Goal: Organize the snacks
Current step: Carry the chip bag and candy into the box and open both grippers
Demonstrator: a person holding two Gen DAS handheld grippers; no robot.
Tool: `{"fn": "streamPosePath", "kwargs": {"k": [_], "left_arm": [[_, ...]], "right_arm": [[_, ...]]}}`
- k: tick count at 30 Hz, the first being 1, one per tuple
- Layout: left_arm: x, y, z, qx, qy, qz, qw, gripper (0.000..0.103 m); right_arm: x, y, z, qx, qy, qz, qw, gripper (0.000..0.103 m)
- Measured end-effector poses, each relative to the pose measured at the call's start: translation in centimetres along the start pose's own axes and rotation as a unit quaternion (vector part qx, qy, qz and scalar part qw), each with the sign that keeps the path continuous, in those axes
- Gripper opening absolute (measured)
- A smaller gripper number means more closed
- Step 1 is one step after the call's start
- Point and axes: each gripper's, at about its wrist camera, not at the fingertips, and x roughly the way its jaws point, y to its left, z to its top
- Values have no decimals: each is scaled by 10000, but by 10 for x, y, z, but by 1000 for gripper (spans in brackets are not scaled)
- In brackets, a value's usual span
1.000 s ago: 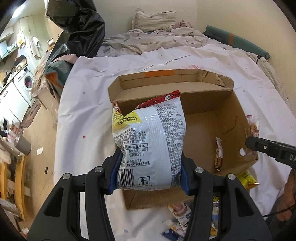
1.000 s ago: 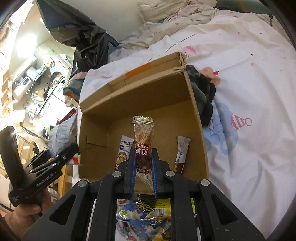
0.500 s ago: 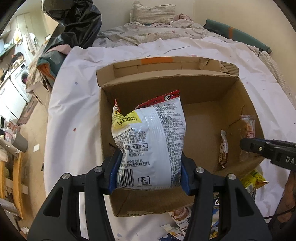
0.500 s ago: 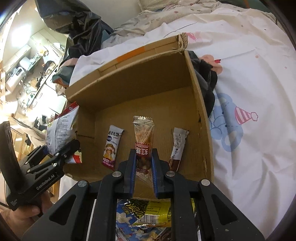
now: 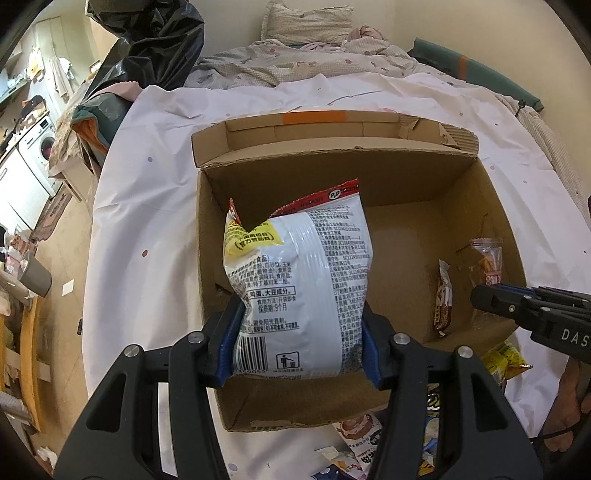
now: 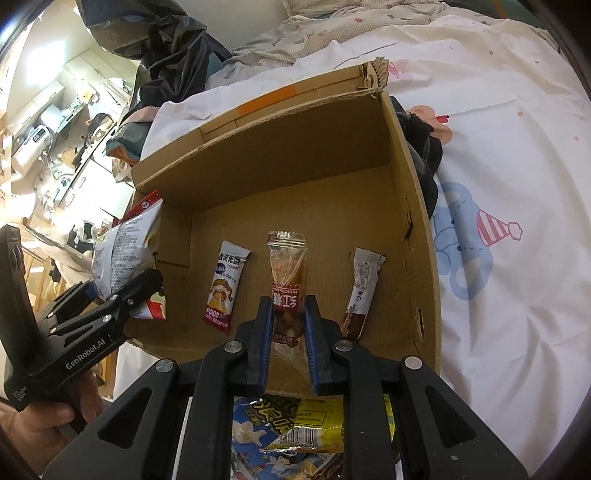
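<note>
Home bedroom: bed (image 5: 332, 96), pillow (image 5: 306, 18), washing machine (image 5: 42, 144)

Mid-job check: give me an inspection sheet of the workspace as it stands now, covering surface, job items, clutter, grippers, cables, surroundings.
Surface: bed under a white sheet, cartoon print on one side.
Job's things: open cardboard box on the sheet; purple-ended packet and brown-ended packet lie on its floor, apart.
Clutter: loose snack packs on the sheet by the near wall, outside the box.
Grippers: left gripper jaws shut on a large white bag over the box; right gripper jaws shut on a clear red-labelled packet over the box.
Cables: nothing seen.
Surroundings: black plastic bag, pillow, washing machine.
</note>
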Motion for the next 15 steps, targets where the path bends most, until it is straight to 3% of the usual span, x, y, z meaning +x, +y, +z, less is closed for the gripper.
{"fn": "streamPosePath", "kwargs": {"k": [5, 7, 9, 11, 12, 13, 15], "left_arm": [[-5, -4, -1, 108, -67, -7, 9999, 52], [-8, -3, 0, 70, -106, -6, 9999, 60], [-10, 0, 0, -13, -166, -27, 9999, 80], [-12, 2, 1, -64, -213, -38, 9997, 87], [-12, 2, 1, -68, -217, -33, 9997, 87], [-12, 2, 0, -62, -210, -33, 9998, 87], [-11, 2, 0, -71, -187, -59, 9998, 87]], "right_arm": [[-7, 6, 1, -107, -185, 82, 9997, 19], [-8, 6, 2, -58, -225, 113, 9997, 19], [-8, 3, 3, 19, -227, 133, 9997, 19], [-8, 0, 4, 102, -228, 43, 9997, 23], [-8, -2, 4, 165, -229, -34, 9996, 40], [-9, -4, 4, 235, -257, -73, 9994, 70], [-16, -6, 4, 317, -483, -41, 9983, 84]]}}
